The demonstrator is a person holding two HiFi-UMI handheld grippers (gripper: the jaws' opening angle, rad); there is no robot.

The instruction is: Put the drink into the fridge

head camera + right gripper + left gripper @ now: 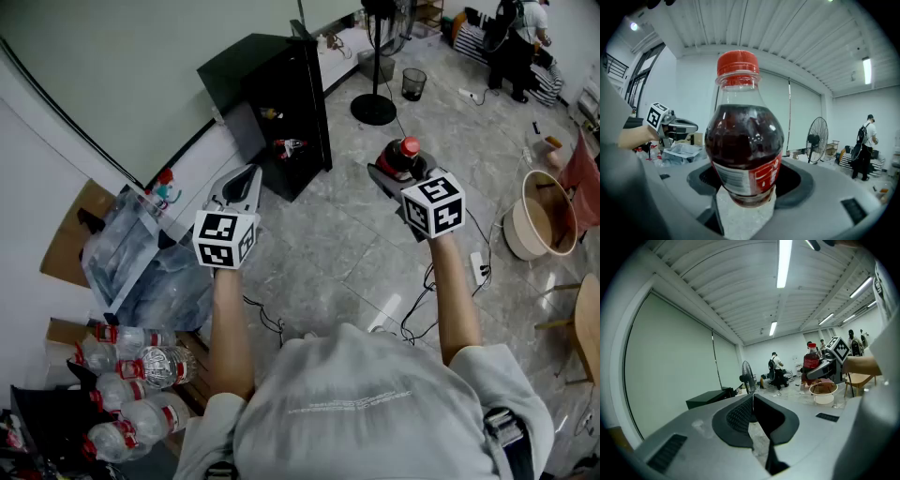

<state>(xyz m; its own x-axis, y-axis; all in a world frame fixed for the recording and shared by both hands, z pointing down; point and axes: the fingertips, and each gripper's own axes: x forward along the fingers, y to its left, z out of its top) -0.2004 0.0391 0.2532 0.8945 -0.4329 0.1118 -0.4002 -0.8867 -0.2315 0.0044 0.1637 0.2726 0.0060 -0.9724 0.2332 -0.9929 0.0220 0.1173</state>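
Right tool [746,190] gripping bottle [749,174], dark drink [743,133] inside, left tool [752,409] closed

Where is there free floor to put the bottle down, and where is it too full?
The floor is bare between the black fridge and the bottle in the right hand-held gripper. It is crowded at the lower left, with water bottles and plastic bags; cables lie under the right arm.

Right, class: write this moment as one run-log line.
right tongs: shut on cola bottle | left tongs: shut, empty | black fridge: ahead, bottle not yet inside
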